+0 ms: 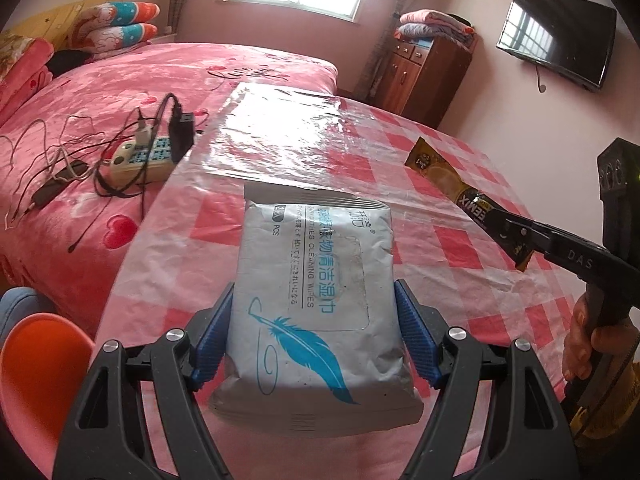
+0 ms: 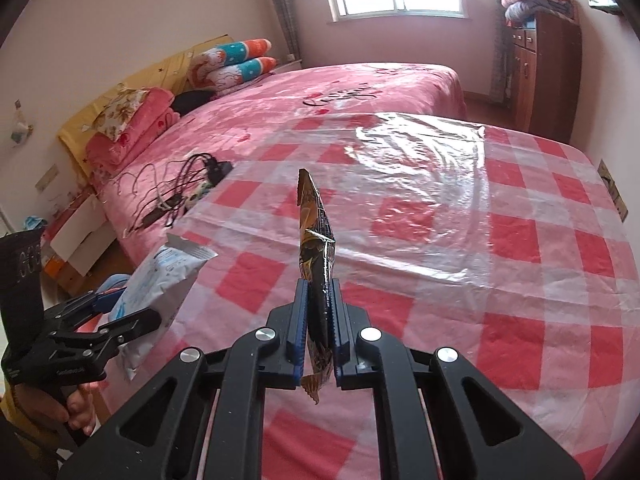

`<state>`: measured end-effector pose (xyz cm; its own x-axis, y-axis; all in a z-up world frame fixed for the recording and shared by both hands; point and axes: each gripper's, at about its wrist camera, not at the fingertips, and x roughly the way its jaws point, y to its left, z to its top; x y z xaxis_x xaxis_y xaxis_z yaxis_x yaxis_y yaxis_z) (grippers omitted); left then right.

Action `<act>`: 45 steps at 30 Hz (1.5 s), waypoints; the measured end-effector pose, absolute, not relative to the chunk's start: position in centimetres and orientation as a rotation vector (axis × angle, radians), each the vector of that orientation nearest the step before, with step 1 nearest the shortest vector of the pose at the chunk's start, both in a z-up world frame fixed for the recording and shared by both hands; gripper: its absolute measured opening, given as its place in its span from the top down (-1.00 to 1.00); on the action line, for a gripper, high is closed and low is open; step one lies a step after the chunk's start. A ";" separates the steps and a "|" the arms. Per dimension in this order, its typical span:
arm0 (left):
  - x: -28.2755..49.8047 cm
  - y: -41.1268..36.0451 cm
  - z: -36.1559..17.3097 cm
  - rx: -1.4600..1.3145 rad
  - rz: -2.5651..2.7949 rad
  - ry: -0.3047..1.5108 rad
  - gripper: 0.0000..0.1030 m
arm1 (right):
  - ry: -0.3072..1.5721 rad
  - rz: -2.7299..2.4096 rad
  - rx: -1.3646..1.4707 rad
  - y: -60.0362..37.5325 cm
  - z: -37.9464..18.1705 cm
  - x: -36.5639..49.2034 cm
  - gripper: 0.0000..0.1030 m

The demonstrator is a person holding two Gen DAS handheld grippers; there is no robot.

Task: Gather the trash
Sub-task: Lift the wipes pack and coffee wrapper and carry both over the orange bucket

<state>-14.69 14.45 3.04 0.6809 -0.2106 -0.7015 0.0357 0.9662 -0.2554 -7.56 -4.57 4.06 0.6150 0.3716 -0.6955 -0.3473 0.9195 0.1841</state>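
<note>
My left gripper (image 1: 314, 312) is shut on a white wet-wipes pack (image 1: 316, 280) with a blue feather print and holds it above the red-checked table (image 1: 460, 240). My right gripper (image 2: 320, 300) is shut on a thin brown-and-gold coffee sachet (image 2: 316, 232), held on edge above the table. The sachet (image 1: 444, 176) and the right gripper (image 1: 508, 228) also show in the left wrist view at right. The left gripper (image 2: 116, 312) with the wipes pack (image 2: 160, 276) shows at the left of the right wrist view.
A clear plastic sheet (image 2: 420, 152) covers the table. A pink bed (image 1: 100, 92) lies beyond, with a power strip and tangled cables (image 1: 136, 152). An orange chair (image 1: 36, 368) is at lower left. A wooden cabinet (image 2: 548, 72) stands at the far right, and a TV (image 1: 560, 44) hangs on the wall.
</note>
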 end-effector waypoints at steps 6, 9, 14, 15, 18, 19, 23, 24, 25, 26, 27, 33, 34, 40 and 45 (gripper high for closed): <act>-16.0 16.7 3.4 -0.246 -0.101 0.796 -0.48 | 0.822 0.470 0.040 -2.7 4.6 -8.5 0.79; -16.8 17.7 3.5 -0.250 -0.077 0.789 -0.48 | 0.827 0.499 0.037 -1.5 4.9 -8.9 0.79; -18.2 19.8 3.8 -0.252 -0.022 0.776 -0.48 | 0.837 0.553 0.015 1.0 5.0 -9.7 0.78; -18.4 20.2 3.8 -0.254 -0.014 0.775 -0.48 | 0.839 0.564 0.012 1.5 5.0 -9.8 0.78; -19.2 21.4 3.8 -0.259 0.017 0.772 -0.48 | 0.847 0.604 -0.003 3.0 4.9 -10.1 0.78; -19.5 21.7 3.8 -0.260 0.025 0.771 -0.48 | 0.849 0.612 -0.007 3.4 4.9 -10.2 0.78; -20.6 23.4 3.8 -0.267 0.070 0.773 -0.48 | 0.865 0.662 -0.030 5.8 4.7 -10.7 0.78; -20.8 23.7 3.7 -0.267 0.078 0.774 -0.48 | 0.868 0.673 -0.035 6.3 4.7 -10.7 0.78; -21.0 24.0 3.6 -0.267 0.087 0.776 -0.48 | 0.870 0.685 -0.040 6.9 4.6 -10.9 0.78; -21.4 24.5 3.4 -0.267 0.102 0.779 -0.48 | 0.872 0.700 -0.046 7.6 4.6 -11.0 0.79; -21.6 24.7 3.4 -0.266 0.111 0.780 -0.48 | 0.874 0.710 -0.051 8.0 4.6 -11.1 0.79; -23.3 27.0 2.4 -0.275 0.180 0.799 -0.48 | 0.888 0.786 -0.098 11.5 4.4 -12.0 0.78; -23.6 27.4 2.2 -0.277 0.191 0.803 -0.48 | 0.891 0.795 -0.104 12.0 4.4 -12.1 0.78; -25.1 29.1 1.2 -0.291 0.238 0.827 -0.48 | 0.907 0.858 -0.164 15.5 3.9 -13.1 0.78; -26.2 30.7 -0.1 -0.311 0.274 0.853 -0.48 | 0.920 0.906 -0.212 18.4 3.4 -14.1 0.78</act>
